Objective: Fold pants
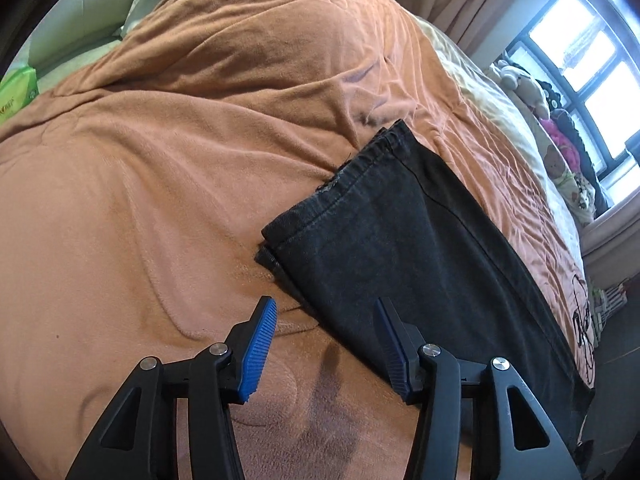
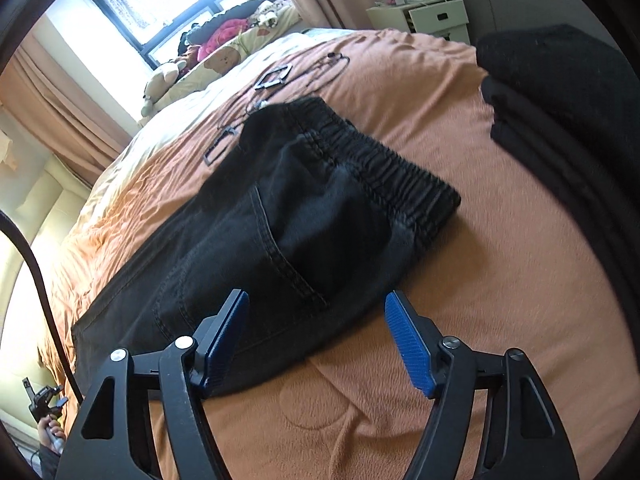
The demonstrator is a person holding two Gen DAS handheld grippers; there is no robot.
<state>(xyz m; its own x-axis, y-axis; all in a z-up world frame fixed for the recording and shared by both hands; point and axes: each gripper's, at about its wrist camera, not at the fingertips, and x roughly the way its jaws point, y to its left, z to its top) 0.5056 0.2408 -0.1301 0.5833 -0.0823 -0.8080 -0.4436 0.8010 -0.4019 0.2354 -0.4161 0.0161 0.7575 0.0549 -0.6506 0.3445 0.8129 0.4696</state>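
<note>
While both claws gape, pants [image 1: 404,240] leave bedspread [image 1: 160,200] free.

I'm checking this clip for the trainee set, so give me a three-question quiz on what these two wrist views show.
1. True or false: the black pants lie on an orange blanket.
2. Which end of the pants does the right wrist view show? A. the leg hems B. the elastic waistband C. a zip fly
3. Fill in: in the left wrist view, the leg hems lie stacked toward the ____ of the picture from the left tongs.

Key
1. True.
2. B, the gathered waistband, beyond the right tongs, whose jaws stand apart with nothing gripped.
3. Top; those jaws are also apart, straddling the pants' near edge.
</note>
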